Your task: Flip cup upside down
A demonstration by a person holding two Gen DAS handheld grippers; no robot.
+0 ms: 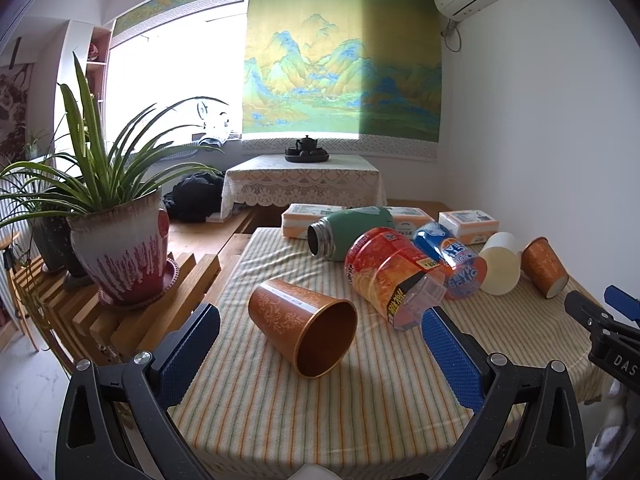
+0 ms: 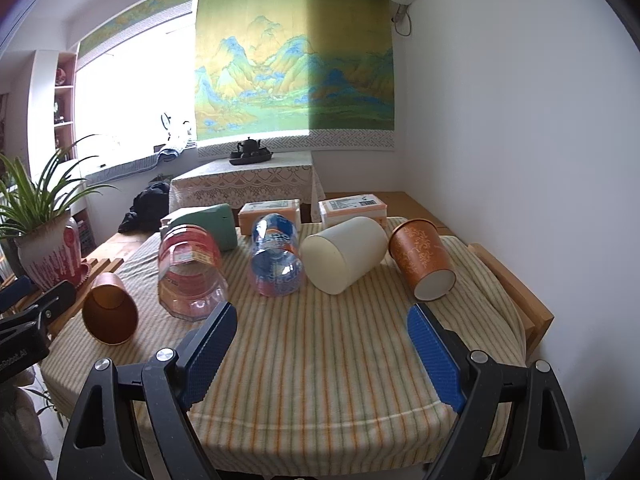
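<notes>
Several cups lie on their sides on a striped cloth (image 1: 280,400). A copper-brown cup (image 1: 302,326) lies nearest my left gripper (image 1: 320,332), mouth toward me, between the open blue pads; it also shows in the right wrist view (image 2: 109,309). A red-labelled clear cup (image 1: 394,276), a blue-labelled clear cup (image 1: 452,262), a cream paper cup (image 1: 500,264) and an orange patterned paper cup (image 1: 544,266) lie further right. My right gripper (image 2: 322,330) is open and empty above the cloth, short of the cream cup (image 2: 346,254) and the orange paper cup (image 2: 422,262).
A green flask (image 1: 348,236) lies on its side behind the cups. Tissue packs (image 1: 468,224) sit at the table's back edge. A potted plant (image 1: 120,248) stands on a slatted wooden stand to the left. A white wall is at the right.
</notes>
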